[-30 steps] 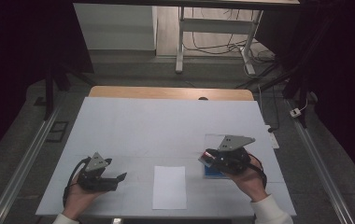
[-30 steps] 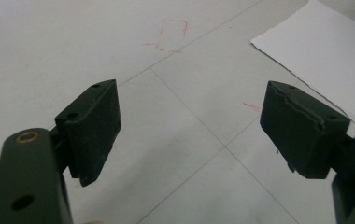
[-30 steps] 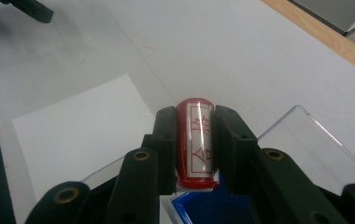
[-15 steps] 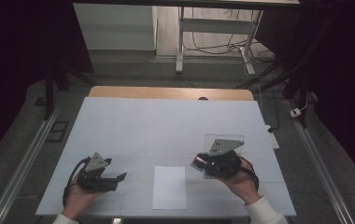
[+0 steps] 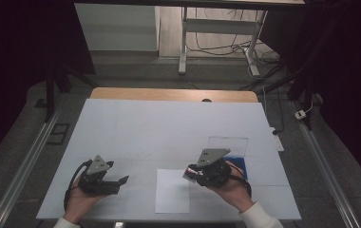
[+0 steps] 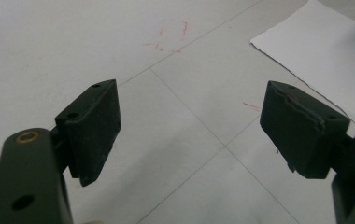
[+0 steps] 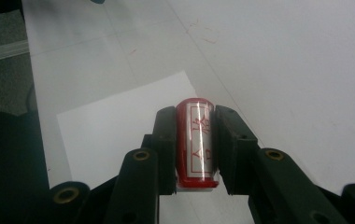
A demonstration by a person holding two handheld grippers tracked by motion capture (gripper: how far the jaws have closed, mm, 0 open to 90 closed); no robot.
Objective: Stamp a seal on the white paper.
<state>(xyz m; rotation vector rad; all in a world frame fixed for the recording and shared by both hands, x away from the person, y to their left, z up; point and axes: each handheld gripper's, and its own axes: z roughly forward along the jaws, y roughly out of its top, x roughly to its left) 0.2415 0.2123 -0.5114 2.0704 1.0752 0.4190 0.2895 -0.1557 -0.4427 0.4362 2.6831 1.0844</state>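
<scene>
The stamp [image 7: 195, 140] is red with a pale label bearing red characters inside a red border; the jaws gripping it are black, with brass-coloured screws; the paper [image 5: 172, 191] is plain white; the table cover [image 5: 169, 128] is pale grey-white, crossed by thin grey lines and flecked with faint red marks; the table edge [image 5: 174, 95] is light wood; a pad [image 5: 238, 166] beside the right gripper [image 5: 191, 174] is blue; the left gripper [image 5: 121, 180] is black, topped by a grey plate.

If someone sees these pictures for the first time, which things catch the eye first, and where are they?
Most striking is the red stamp with red characters on its white face, clamped between the jaws of the right gripper. Below it lies a white sheet of paper near the table's front edge. The left gripper stands wide open over bare tabletop.
</scene>
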